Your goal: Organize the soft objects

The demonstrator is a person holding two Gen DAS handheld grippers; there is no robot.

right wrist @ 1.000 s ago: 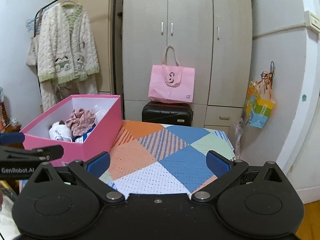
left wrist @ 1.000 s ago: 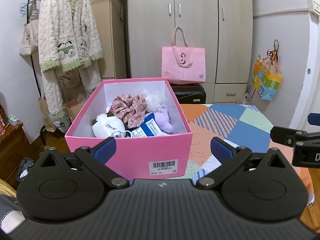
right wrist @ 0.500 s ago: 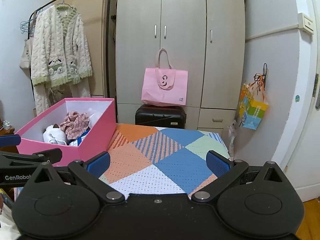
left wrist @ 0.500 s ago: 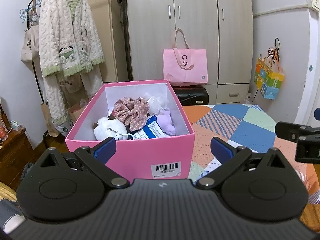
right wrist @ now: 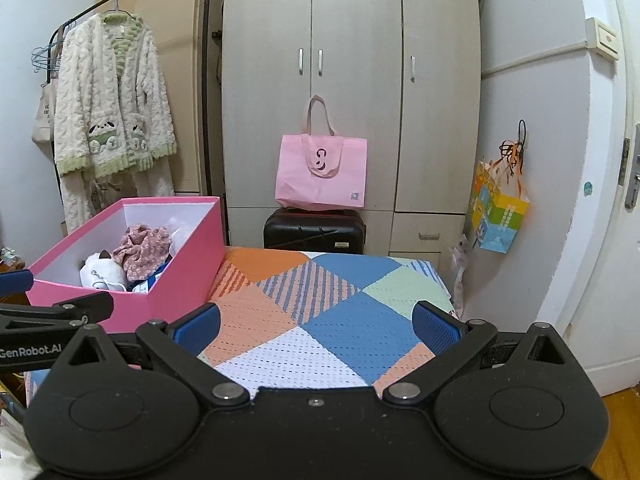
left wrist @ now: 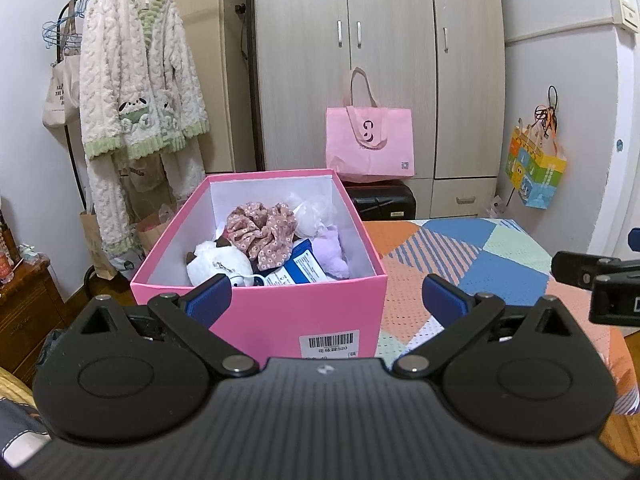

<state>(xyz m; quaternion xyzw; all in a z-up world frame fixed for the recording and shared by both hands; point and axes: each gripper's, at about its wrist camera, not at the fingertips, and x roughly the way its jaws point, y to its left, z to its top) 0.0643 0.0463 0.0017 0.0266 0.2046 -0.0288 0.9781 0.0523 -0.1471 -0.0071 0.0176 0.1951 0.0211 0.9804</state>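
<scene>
A pink box point(left wrist: 264, 308) stands on the patchwork cover point(left wrist: 472, 256), also in the right wrist view point(right wrist: 184, 276). It holds a floral scrunchie point(left wrist: 262, 232), a white plush toy point(left wrist: 216, 260), a lilac soft item point(left wrist: 330, 250), a white fluffy item point(left wrist: 316, 212) and a blue-and-white packet point(left wrist: 298, 268). My left gripper point(left wrist: 328, 296) is open and empty, just in front of the box. My right gripper point(right wrist: 316, 326) is open and empty over the cover, right of the box.
A wardrobe point(right wrist: 352, 80) stands behind, with a pink tote bag point(right wrist: 320, 172) on a black suitcase point(right wrist: 314, 232). A fluffy robe point(left wrist: 136, 92) hangs on a rack at left. A colourful paper bag point(right wrist: 498, 212) hangs on the right wall. A wooden cabinet point(left wrist: 24, 312) is at far left.
Both grippers have drawn back and risen slightly; the box and cover sit lower and farther in both views. Both grippers stay open and empty.
</scene>
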